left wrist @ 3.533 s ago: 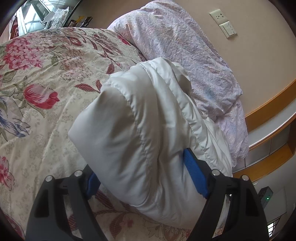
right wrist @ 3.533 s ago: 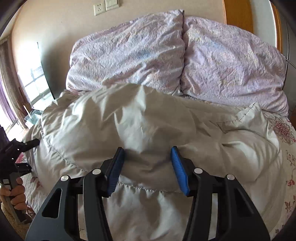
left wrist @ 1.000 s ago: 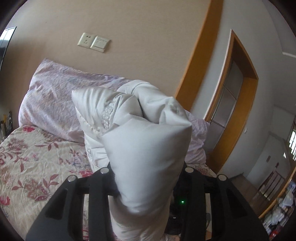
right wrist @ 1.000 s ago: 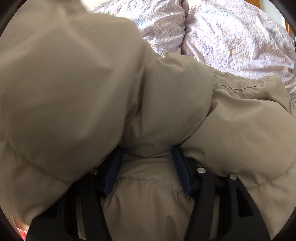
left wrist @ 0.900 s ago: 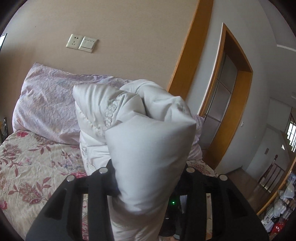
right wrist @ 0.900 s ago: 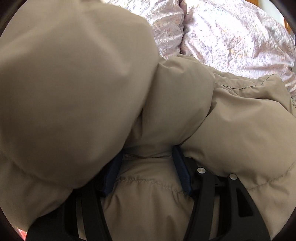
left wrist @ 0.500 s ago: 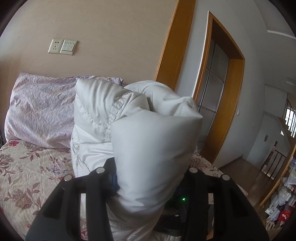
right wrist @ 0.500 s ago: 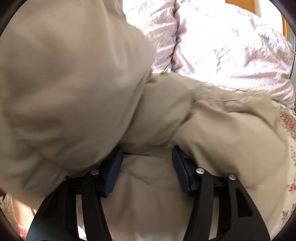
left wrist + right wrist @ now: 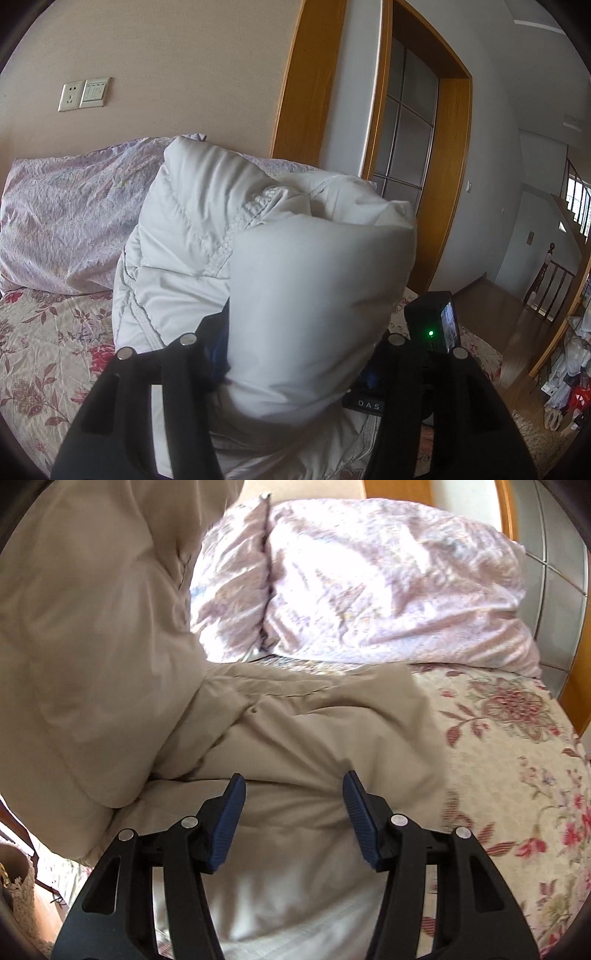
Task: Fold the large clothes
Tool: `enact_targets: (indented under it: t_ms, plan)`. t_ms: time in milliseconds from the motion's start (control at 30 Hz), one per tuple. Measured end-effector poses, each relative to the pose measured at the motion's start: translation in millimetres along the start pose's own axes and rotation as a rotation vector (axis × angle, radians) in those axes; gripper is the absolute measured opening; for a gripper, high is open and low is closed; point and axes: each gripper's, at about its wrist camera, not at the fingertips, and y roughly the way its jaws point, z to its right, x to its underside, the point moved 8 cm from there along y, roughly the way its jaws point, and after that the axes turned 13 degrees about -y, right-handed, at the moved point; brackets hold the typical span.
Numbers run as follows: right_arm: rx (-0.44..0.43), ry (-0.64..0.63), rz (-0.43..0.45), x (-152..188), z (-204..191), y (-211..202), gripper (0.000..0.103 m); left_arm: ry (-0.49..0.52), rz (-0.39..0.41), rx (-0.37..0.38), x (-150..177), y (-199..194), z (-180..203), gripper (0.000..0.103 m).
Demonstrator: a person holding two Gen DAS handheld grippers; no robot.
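A puffy off-white quilted jacket [image 9: 280, 266] is bunched and lifted above the floral bed. My left gripper [image 9: 295, 354] is shut on a thick fold of it; the fabric hides the blue pads. In the right wrist view the jacket [image 9: 295, 738] looks beige, its lower part lying on the bed and a big fold hanging at upper left. My right gripper [image 9: 293, 812] has its jaws wide apart around a bulge of the jacket, the blue pads [image 9: 231, 812] touching the fabric on both sides.
Two lilac pillows [image 9: 369, 579] lie against the wall at the head of the floral bedspread [image 9: 517, 757]. The other gripper's black body with a green light [image 9: 432, 328] shows beside the jacket. A wooden door frame [image 9: 447, 177] and hallway stand to the right.
My left gripper has carried the jacket fold up and to the right, from the bed toward the door side. My right gripper has stayed on the jacket while the bed beside it came into view.
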Motion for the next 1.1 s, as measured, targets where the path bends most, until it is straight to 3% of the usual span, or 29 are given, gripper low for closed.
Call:
enact_targets:
  t_ms: [400, 633, 1100]
  plan:
    - [0.096, 0.096, -0.027, 39.1, 83.5, -19.0, 0.057, 0.115, -0.114, 0.025, 47.3, 39.7, 49.6, 0.065]
    - [0.141, 0.002, -0.048, 51.1, 103.0, -19.0, 0.057, 0.202, -0.179, 0.024, 76.5, 62.0, 69.6, 0.067]
    - [0.202, -0.017, -0.173, 89.6, 156.4, -1.0, 0.057, 0.246, -0.231, 0.034, 97.8, 81.1, 82.2, 0.074]
